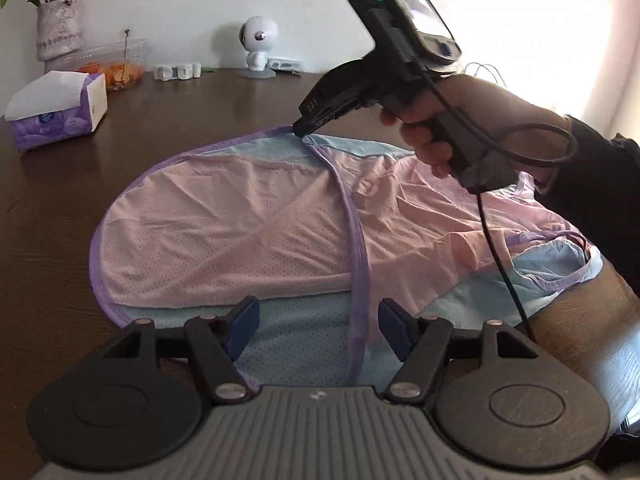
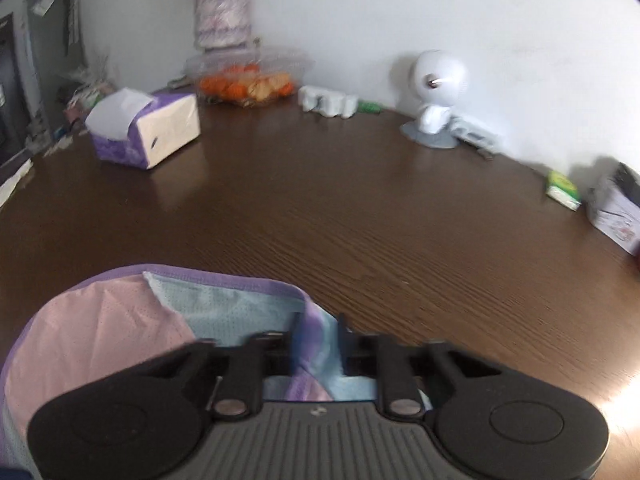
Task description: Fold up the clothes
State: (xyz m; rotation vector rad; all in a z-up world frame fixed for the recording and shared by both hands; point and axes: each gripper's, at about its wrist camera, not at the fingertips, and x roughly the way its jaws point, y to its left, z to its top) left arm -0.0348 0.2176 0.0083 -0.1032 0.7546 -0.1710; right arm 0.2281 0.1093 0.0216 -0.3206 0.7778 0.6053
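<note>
A pink and light-blue mesh garment [image 1: 248, 232] with purple trim lies spread on the dark wooden table [image 1: 224, 104]. My left gripper [image 1: 318, 330] is open just above its near blue part, with the purple trim strip [image 1: 356, 264] running between the fingers. My right gripper [image 1: 300, 130] is at the garment's far edge, held in a hand, and pinches the trim there. In the right wrist view the right gripper [image 2: 318, 336] is shut on the purple-and-blue edge of the garment [image 2: 120, 320].
At the back of the table stand a purple tissue box [image 1: 56, 114], a vase of flowers [image 1: 58, 28], a clear box of oranges [image 1: 116, 66], a white robot figure [image 1: 258, 48] and small white items [image 1: 178, 71]. A green packet [image 2: 564, 190] and a box [image 2: 618, 212] sit at the right.
</note>
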